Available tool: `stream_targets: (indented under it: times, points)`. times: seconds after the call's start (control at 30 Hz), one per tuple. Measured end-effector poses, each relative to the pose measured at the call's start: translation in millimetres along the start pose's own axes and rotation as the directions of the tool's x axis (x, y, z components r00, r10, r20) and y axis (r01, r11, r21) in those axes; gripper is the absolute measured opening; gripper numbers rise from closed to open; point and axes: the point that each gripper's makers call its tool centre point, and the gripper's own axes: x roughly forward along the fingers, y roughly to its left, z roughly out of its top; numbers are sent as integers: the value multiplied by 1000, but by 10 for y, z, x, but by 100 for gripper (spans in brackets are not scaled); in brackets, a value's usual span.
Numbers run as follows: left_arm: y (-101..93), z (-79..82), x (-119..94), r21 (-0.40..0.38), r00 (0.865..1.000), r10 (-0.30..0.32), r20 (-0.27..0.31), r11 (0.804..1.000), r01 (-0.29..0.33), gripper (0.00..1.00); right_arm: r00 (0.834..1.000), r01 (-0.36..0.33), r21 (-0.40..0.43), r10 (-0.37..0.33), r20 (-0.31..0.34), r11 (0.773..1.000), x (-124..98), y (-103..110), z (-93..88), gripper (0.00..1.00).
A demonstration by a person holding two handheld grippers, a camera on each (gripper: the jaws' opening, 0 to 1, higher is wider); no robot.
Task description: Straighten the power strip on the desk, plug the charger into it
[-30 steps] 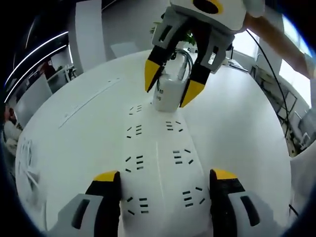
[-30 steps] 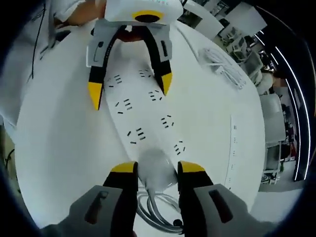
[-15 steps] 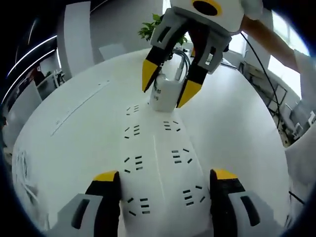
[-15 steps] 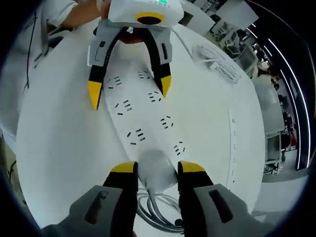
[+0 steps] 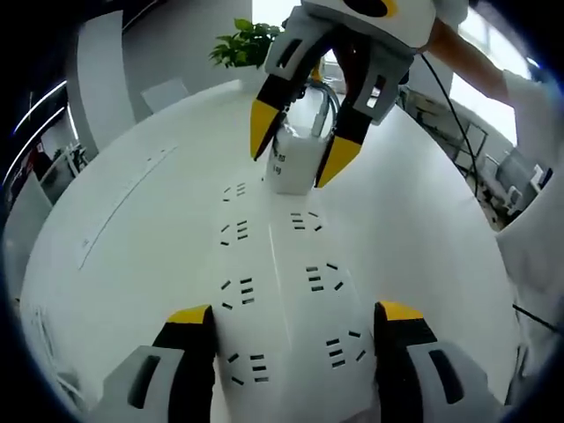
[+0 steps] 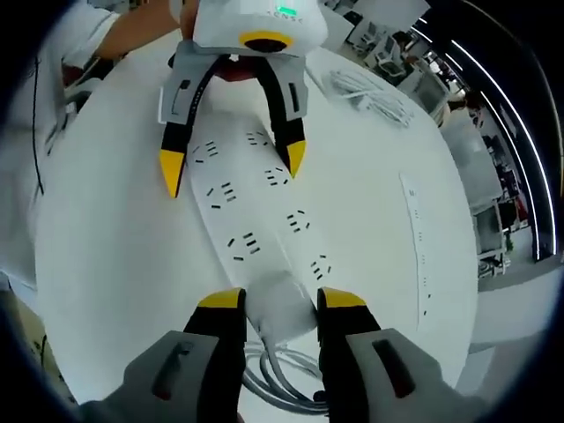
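A white power strip (image 5: 282,291) (image 6: 256,207) with two rows of sockets lies on the round white desk (image 5: 132,264). My left gripper (image 5: 295,314) (image 6: 233,163) grips its near end, one jaw against each long edge. At the far end a white charger block (image 5: 293,165) (image 6: 280,304) stands upright on the strip, and a grey cable (image 6: 282,383) loops away from it. My right gripper (image 6: 280,300) (image 5: 295,150) is shut on this charger, its yellow fingertips (image 5: 263,123) on both sides of it.
A bundle of white cable (image 6: 366,88) lies on the desk's far side. A long slot (image 5: 123,203) (image 6: 414,238) runs through the desk top. A potted plant (image 5: 247,40) stands beyond the desk. A person's white sleeve (image 5: 538,256) is at the right edge.
Room and desk have swung past in both views while strip, charger and both grippers keep their places relative to one another. Neither grip has changed.
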Motion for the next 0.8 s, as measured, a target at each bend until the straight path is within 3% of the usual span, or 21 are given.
stream_targets:
  times: [0.47, 0.6, 0.8]
  points:
    - [32, -23, -9, 127, 995, -82, -50, 988, 87, 74, 999, 38, 91, -36, -15, 995, -47, 114, 15, 29]
    - [26, -20, -11, 173, 991, -126, -48, 976, 132, 74, 1000, 28, 86, -27, -14, 996, -69, 152, 12, 29]
    - [42, -31, -24, 206, 986, -152, -69, 965, 163, 73, 998, -37, 15, 36, 47, 999, -109, 237, 29, 27]
